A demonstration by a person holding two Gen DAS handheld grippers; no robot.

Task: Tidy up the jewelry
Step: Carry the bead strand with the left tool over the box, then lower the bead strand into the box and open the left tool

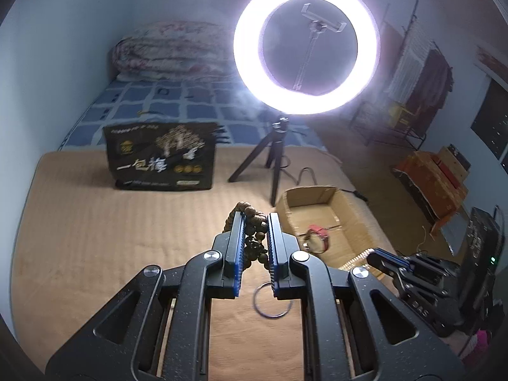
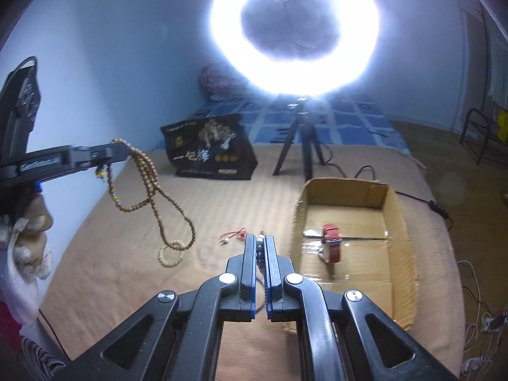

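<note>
My left gripper (image 1: 255, 219) is shut on a long string of brown wooden beads (image 1: 252, 238). In the right wrist view the left gripper (image 2: 125, 152) is raised at the left, and the wooden beads (image 2: 152, 190) hang from it down to the tan mat (image 2: 111, 254). My right gripper (image 2: 259, 238) is shut on a small bracelet of dark and silvery beads (image 2: 260, 249), just left of the cardboard box (image 2: 344, 190). A red-strapped watch (image 2: 331, 243) lies in the box. A red cord with a pearl (image 2: 233, 235) lies on the mat ahead.
A bright ring light on a black tripod (image 2: 298, 146) stands behind the box, its cable trailing right. A black printed bag (image 2: 209, 152) stands at the mat's far edge. A thin metal ring (image 1: 271, 300) shows under my left fingers. A blue checked bed lies beyond.
</note>
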